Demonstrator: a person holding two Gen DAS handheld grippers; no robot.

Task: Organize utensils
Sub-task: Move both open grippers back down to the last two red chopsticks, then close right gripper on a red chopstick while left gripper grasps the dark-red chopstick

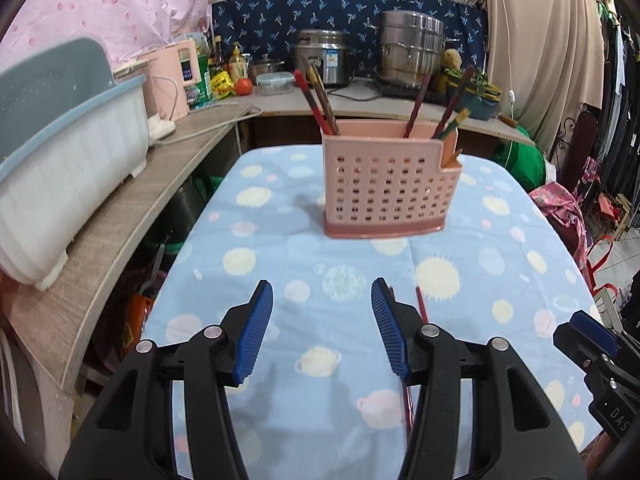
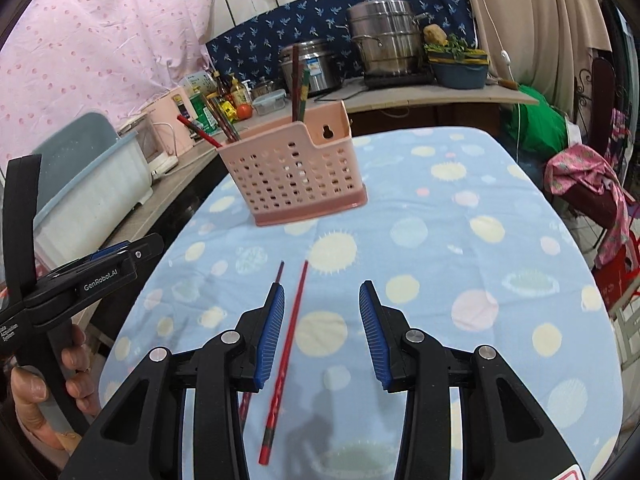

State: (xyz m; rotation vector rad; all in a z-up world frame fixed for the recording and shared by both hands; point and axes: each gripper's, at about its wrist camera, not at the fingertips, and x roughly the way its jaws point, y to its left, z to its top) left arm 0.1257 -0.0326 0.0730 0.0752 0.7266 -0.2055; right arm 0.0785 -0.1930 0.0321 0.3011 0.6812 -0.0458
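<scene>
On the blue planet-print cloth (image 2: 460, 240) lie two slim red chopsticks (image 2: 286, 340)

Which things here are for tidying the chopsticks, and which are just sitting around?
For the job:
- two loose chopsticks on the blue cloth
- pink holder, with chopsticks already in it
- left gripper and right gripper, both open

Just sitting around:
- steel pots
- tomato
- white dish rack
- bottles

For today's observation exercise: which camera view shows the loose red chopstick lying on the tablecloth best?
The right wrist view: the red chopstick lies there nearly full length on the tablecloth, between the right gripper's open jaws. The left wrist view shows only a short stretch of it behind a gripper finger.
</scene>
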